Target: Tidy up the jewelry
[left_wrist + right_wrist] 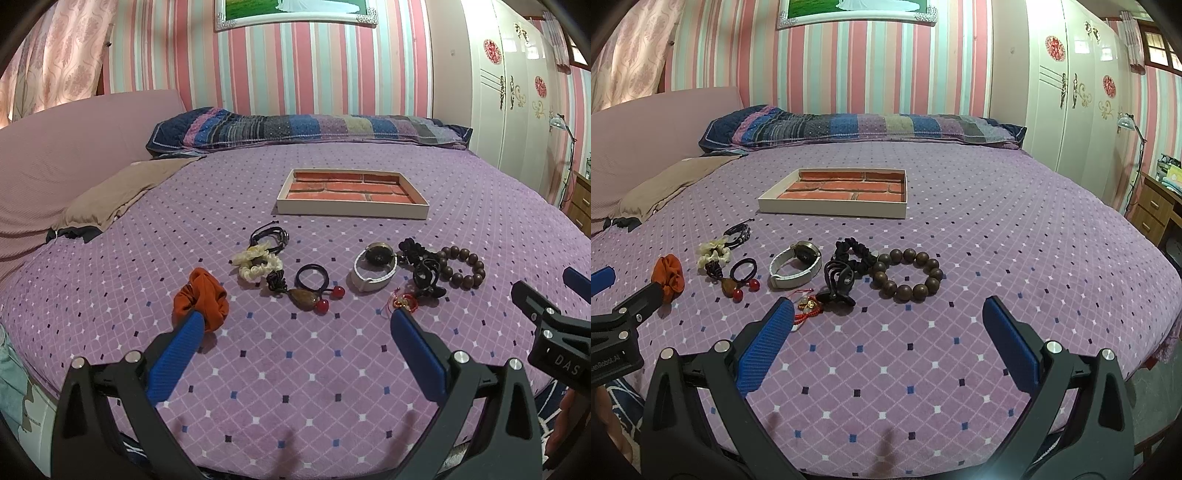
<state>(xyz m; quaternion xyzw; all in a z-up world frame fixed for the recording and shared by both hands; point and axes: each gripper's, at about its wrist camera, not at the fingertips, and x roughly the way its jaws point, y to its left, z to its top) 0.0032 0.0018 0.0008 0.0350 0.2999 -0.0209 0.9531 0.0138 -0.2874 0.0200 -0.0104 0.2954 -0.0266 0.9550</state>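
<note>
Both claws, the left gripper (pixel 297 321) and the right gripper (pixel 888 310), hover wide open and empty over the near edge of the bed (pixel 295 387), with the jewelry lying in a sideways row just ahead and the empty tray (pixel 351 210) beyond it, the orange scrunchie (pixel 201 297) nearest the left gripper and the bead bracelet (pixel 908 275) nearest the right.

"DAS" on right claw (pixel 565 291); "Robot.AI" on left claw (pixel 628 291).

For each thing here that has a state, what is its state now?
Tray: empty, flat on the bed.
Watch: strap closed in a loop.
Bead bracelet: lying flat.
Orange scrunchie: loose on the bed.
Left gripper: open, empty.
Right gripper: open, empty.
</note>
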